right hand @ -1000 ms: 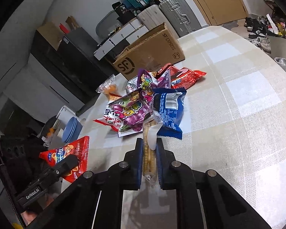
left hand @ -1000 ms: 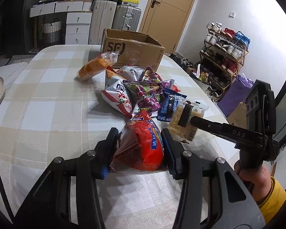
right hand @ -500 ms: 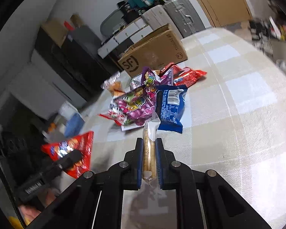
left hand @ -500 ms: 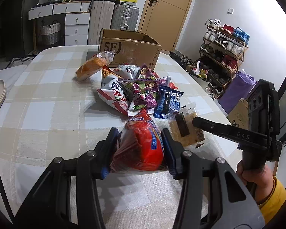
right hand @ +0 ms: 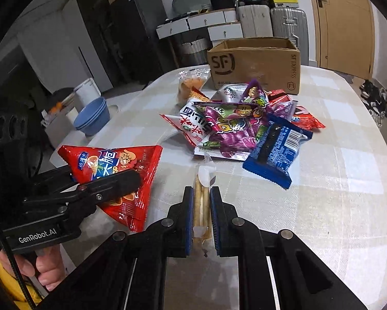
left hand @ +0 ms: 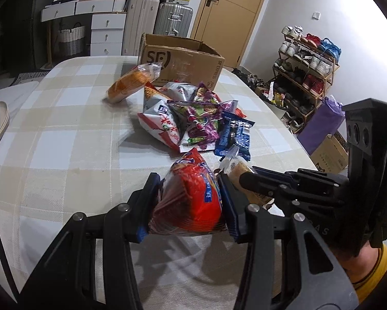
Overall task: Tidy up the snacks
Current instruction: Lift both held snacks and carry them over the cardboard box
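Left gripper (left hand: pixel 190 201) pinched puffy red snack bag (left hand: pixel 190 201), lifted over checked table (left hand: pixel 64 149). Right gripper (right hand: pixel 202 214) clamped thin clear biscuit pack (right hand: pixel 202 206) edge-on. Risks: hard squeeze bursting bag; slim pack slipping free; grippers, close together, colliding beside snack pile (right hand: pixel 234 126).

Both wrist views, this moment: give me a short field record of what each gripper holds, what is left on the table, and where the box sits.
left gripper: shut on the red triangular snack bag
right gripper: shut on a clear pack of biscuit sticks, held edge-on
snack pile: purple, white-red, blue and red packets overlapping mid-table
separate snack: orange clear-wrapped pack lying apart, between pile and box
cardboard box: open, at the table's far edge, behind the pile; contents not visible
table: checked cloth
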### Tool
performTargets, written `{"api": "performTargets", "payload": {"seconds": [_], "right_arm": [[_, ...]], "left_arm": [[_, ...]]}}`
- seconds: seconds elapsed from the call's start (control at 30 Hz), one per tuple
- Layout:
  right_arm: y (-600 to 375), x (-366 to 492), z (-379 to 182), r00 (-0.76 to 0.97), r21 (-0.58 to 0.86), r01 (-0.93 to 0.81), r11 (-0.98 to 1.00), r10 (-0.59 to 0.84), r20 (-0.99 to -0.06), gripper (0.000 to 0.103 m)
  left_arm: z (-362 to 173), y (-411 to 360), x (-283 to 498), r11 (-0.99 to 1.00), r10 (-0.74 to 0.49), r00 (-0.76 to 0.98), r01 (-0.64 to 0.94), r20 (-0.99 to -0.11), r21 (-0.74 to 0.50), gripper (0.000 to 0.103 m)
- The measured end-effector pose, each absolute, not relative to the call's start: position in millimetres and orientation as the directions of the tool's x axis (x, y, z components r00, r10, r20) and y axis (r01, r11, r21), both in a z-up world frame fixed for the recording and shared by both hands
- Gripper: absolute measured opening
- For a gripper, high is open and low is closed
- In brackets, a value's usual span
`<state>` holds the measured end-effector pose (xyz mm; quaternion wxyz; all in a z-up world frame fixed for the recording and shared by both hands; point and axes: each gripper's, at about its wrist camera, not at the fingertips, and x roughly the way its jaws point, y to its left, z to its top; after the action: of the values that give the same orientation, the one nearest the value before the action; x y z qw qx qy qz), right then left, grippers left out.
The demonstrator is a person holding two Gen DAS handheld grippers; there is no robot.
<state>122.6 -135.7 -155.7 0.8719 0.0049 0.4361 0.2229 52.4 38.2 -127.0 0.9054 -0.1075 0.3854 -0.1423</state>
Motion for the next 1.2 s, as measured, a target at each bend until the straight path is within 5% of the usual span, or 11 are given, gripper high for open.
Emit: {"api": "performTargets", "payload": {"seconds": [0.7, 1.2], "right_arm": [[-117, 134, -159, 0.483, 0.179, -0.404, 0.897, 0.376, -0.79, 0.018], [-172, 125, -132, 0.525, 0.472, -0.339, 0.814, 0.58, -0.623, 0.015]], "left_arm": [[-132, 51, 51, 0.933, -0.341, 0.663, 0.149, -0.667, -0.328, 0.043], [-120, 46, 45, 0.943, -0.315, 0.673, 0.141, -0.669, -0.302, 0.043]]}}
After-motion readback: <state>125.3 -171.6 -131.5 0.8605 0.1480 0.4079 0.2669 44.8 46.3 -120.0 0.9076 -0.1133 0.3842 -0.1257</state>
